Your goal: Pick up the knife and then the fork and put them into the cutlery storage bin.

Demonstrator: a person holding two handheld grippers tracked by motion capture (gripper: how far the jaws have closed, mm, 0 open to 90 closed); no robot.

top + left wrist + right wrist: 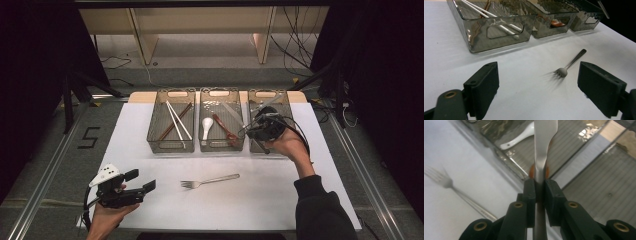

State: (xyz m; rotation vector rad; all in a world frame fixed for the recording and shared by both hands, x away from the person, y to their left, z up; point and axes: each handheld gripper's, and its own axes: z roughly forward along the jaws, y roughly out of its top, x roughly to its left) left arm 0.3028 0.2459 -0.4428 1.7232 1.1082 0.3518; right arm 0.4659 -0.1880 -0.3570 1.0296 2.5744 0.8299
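High view: the right gripper is held above the front edge of the rightmost of three smoked transparent plastic bins, the right-hand bin, at the far side of the white worktop. Its fingers are clamped on a flat silver metal utensil handle, which in the right gripper view runs straight up from between the pads; the utensil's working end is not visible. Behind the handle in that view lie the middle bin with a white ceramic spoon inside it.

The left gripper is held low at the near left corner of the worktop. Its fingers stand wide apart with nothing between them.

A silver metal fork lies flat on the worktop, in front of the bins and between the two grippers, well apart from both. The left-hand bin contains white chopsticks and brown chopsticks. The middle bin also holds a reddish-brown spoon.
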